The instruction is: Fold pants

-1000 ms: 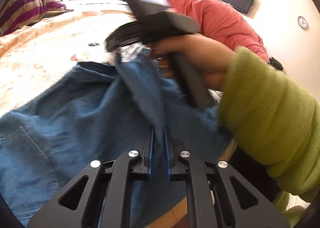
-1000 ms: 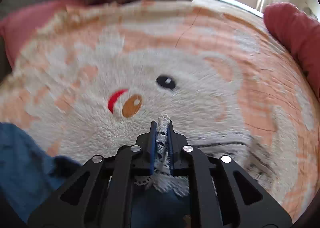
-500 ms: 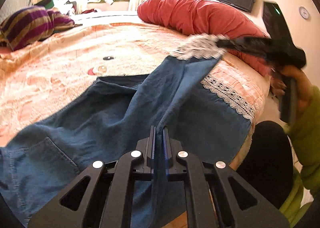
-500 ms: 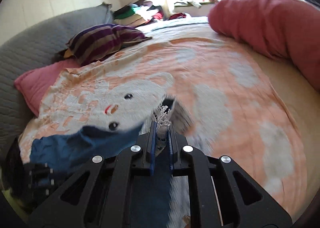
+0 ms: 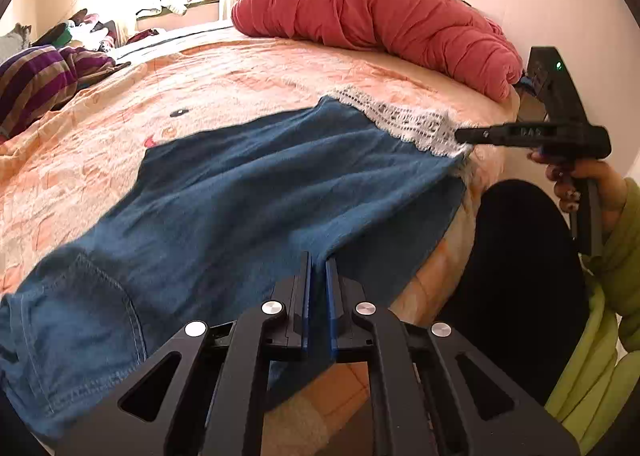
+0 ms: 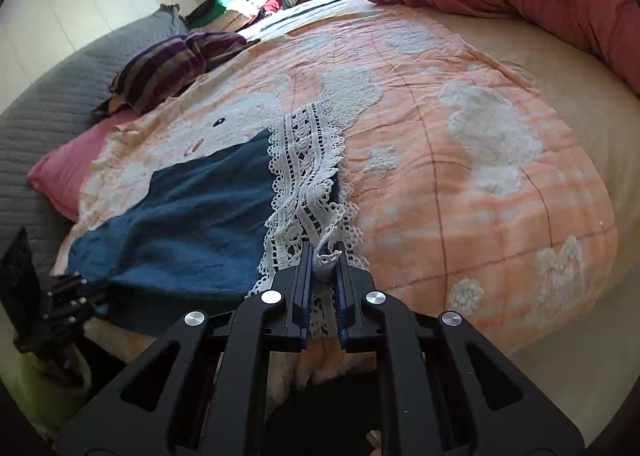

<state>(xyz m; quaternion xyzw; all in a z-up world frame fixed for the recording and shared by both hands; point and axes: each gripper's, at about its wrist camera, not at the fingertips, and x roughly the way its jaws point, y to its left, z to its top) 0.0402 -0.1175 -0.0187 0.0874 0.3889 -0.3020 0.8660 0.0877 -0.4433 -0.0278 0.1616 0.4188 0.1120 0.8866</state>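
Note:
Blue denim pants (image 5: 248, 192) with a white lace hem (image 5: 404, 122) lie stretched across the orange bed blanket (image 5: 248, 68). My left gripper (image 5: 318, 262) is shut on the near edge of the denim, close to the bed's front edge. In the right wrist view, my right gripper (image 6: 324, 252) is shut on the bunched lace hem (image 6: 308, 160), with the blue leg (image 6: 200, 216) spread to its left. The right gripper (image 5: 464, 135) also shows at the right of the left wrist view, held by a hand (image 5: 588, 180) in a green sleeve. The left gripper (image 6: 86, 290) appears at the lower left of the right wrist view.
A rolled red duvet (image 5: 384, 24) lies along the far right side of the bed. A striped pillow (image 6: 172, 68) and a pink pillow (image 6: 60, 172) sit at the head, by a grey headboard (image 6: 48, 104). Clothes pile up near the window. The person's dark leg (image 5: 520, 264) stands at the bed's edge.
The right gripper swept the lace hem away from the left gripper to the right, and the bunched leg now lies stretched flat. The left gripper has closed onto the denim edge.

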